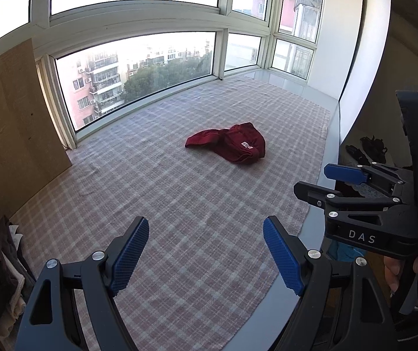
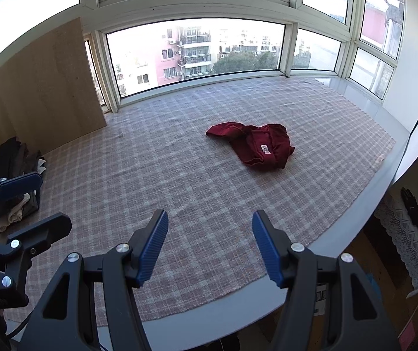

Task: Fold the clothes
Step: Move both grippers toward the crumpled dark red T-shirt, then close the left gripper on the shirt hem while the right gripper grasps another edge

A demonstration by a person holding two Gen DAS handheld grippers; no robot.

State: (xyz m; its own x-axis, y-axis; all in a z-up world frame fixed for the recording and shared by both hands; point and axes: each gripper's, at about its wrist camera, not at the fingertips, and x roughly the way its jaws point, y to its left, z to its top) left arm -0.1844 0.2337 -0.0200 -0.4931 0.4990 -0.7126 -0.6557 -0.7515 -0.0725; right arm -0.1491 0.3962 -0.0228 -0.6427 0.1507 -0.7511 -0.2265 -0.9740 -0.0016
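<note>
Starting configuration for folding, described relative to the red garment (image 1: 229,145). Left of the garment, a heap of dark and pale clothes (image 2: 15,158) sits at the edge of the checked cloth (image 1: 179,204), in front of a leaning wooden board (image 1: 13,117). The left gripper (image 1: 206,251) hovers near the cloth's front edge, well apart from the garment, its blue pads spread and holding nothing. The garment lies crumpled at mid-cloth, one part trailing left, a white label (image 2: 265,148) facing up. The right gripper (image 2: 210,241) also hangs short of it, pads apart and empty. Likely risks: pinching several bunched layers at once, which would lock in the tangle, or catching the checked cloth beneath and dragging it.
</note>
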